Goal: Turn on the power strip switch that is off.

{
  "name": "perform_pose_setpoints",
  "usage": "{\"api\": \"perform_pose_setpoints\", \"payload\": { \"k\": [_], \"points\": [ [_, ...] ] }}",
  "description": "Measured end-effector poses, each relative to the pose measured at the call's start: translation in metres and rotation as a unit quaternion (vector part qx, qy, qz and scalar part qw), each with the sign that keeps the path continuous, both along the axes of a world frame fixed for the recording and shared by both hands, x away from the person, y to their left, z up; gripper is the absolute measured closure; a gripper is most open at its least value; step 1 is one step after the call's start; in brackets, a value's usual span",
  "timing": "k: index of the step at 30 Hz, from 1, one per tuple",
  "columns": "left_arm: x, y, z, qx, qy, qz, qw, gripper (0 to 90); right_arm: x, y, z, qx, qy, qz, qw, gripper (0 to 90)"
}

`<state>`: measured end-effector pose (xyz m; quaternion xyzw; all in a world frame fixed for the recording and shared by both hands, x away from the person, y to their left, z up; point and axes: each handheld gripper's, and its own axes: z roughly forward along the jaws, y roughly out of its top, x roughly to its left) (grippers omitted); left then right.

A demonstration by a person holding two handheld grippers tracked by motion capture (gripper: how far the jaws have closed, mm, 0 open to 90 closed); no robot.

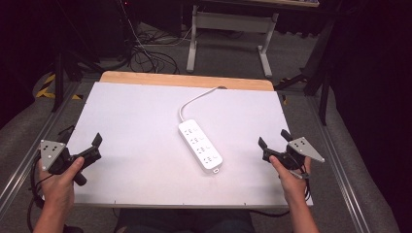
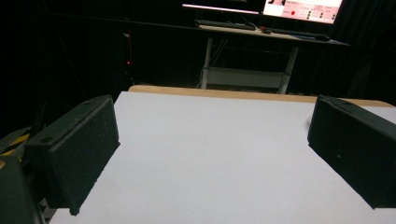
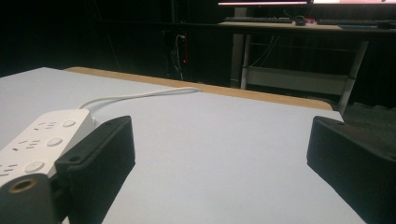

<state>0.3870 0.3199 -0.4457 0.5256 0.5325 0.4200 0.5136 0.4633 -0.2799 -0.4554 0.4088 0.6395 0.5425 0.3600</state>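
Forearms enter from the bottom edge of the high view, one at each lower corner. At lower left, the left gripper (image 1: 98,145) is held over the left margin of the white board (image 1: 136,145); its jaws are seen spread apart with nothing between them. In the left gripper view the same spread is confirmed: only bare board surface is seen between the two black pads (image 2: 79,149).

At frame centre of the high view, a white power strip (image 1: 200,146) is laid flat and diagonally on the board, its cord (image 1: 194,102) running up toward the wooden table edge (image 1: 187,80) at the top of the board. It is touched by neither gripper and lies well apart from the left one, nearer the right one.

At lower right, the right gripper (image 1: 273,141) is held over the board's right margin, jaws released and empty. In the right gripper view the power strip (image 3: 39,140) is seen at lower left, just beyond the left jaw, not between the jaws.

Step in hand, as judged: start posture, before any approach; no grasp has been made. Next move, as judged: one gripper, likely the right, would have to be carried toward frame centre and lined up so the open jaws straddle the strip's narrow width. Flat seating on the board is noted as a difficulty for getting the pads down its sides.
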Motion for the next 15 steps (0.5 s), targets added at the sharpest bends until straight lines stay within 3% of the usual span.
{"api": "perform_pose_setpoints", "payload": {
  "k": [8,11,12,15],
  "points": [
    [0.0004,0.0002,0.0,-0.001,0.0,0.0,1.0,3.0,-0.0001,0.0007,0.0006,-0.003,-0.002,0.0,1.0,11.4],
    [0.0003,0.0001,0.0001,0.0,-0.001,-0.001,1.0,3.0,0.0,0.0013,0.001,-0.003,-0.002,-0.001,1.0,16.4],
    [0.0002,0.0,0.0001,0.001,-0.001,-0.001,1.0,3.1,-0.0002,0.0013,0.0019,-0.002,-0.005,-0.002,1.0,23.1],
    [0.0002,-0.0002,0.0001,0.001,-0.002,-0.001,1.0,3.1,-0.0011,0.0004,0.0028,-0.004,-0.005,0.005,1.0,31.7]
  ]
}}
